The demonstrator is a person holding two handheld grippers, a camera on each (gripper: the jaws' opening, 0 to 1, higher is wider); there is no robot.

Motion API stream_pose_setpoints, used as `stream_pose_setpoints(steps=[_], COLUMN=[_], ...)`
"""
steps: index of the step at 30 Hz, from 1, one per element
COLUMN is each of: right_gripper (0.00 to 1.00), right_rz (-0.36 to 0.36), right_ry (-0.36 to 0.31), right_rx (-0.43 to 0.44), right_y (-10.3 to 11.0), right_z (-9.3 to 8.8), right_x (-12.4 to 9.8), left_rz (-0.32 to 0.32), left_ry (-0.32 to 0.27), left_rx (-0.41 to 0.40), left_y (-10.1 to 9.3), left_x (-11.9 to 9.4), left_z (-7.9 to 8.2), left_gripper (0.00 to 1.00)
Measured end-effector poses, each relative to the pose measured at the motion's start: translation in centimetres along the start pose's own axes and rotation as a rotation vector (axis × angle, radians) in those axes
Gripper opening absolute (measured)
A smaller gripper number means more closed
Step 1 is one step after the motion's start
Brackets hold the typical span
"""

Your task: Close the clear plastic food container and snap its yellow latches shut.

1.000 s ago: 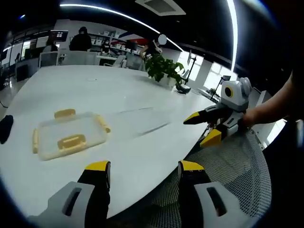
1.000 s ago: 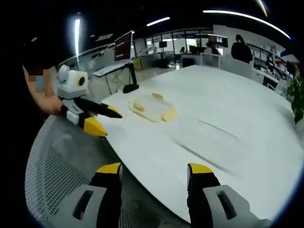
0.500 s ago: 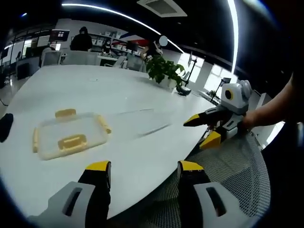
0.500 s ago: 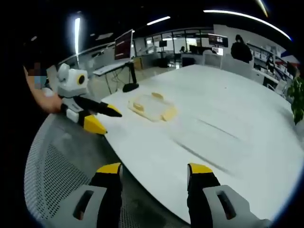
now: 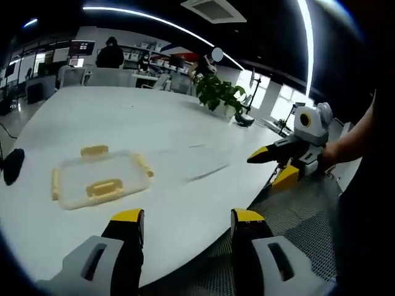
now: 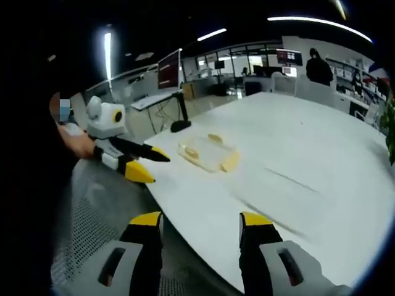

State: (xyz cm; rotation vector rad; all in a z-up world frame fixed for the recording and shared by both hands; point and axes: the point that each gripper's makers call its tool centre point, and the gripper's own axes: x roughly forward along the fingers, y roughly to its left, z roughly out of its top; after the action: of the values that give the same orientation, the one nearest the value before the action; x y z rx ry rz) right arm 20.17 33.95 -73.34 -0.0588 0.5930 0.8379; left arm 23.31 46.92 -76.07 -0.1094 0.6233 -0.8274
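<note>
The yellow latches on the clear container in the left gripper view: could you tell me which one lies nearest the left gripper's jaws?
The latch on the container side facing the left gripper; the others sit on the far, left and right sides.

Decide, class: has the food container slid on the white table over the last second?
No. The food container keeps its place beside the dark object at the table edge; the whole picture shifted, so the camera moved.

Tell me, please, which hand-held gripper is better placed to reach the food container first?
Left, probably. The container lies just ahead of the left hand-held gripper, while from the right hand-held gripper it sits farther up the table. Both stand open and empty.
</note>
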Motion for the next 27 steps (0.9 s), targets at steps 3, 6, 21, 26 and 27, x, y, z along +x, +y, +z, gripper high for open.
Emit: stream_pose_setpoints(steps=[3,6,21,26,27], right_gripper=[0.47,0.47,0.45,0.45,0.45], right_rz=[-0.006,-0.039,-0.021,-0.015,-0.01], right_ry=[-0.062,-0.087,-0.12,-0.122,-0.122], right_rx=[0.072,0.094,0.08,0.056,0.053], right_y=[-0.4,-1.3,-0.9,-0.7,-0.5], right_z=[1.4,2.1,4.9,5.5,5.7], right_x=[0.0,0.3,2.2,3.1,3.3], left_rz=[-0.01,-0.015,0.032,0.04,0.042], left_ry=[-0.019,-0.003,-0.041,-0.038,-0.038], left_rx=[-0.055,-0.055,-0.104,-0.093,-0.09], left_y=[0.2,0.1,3.7,4.8,5.2], left_x=[-0.2,-0.1,-0.9,-1.4,-1.6], left_z=[0.4,0.5,2.1,2.2,2.2], left_gripper=[0.56,0.55,0.55,0.57,0.58])
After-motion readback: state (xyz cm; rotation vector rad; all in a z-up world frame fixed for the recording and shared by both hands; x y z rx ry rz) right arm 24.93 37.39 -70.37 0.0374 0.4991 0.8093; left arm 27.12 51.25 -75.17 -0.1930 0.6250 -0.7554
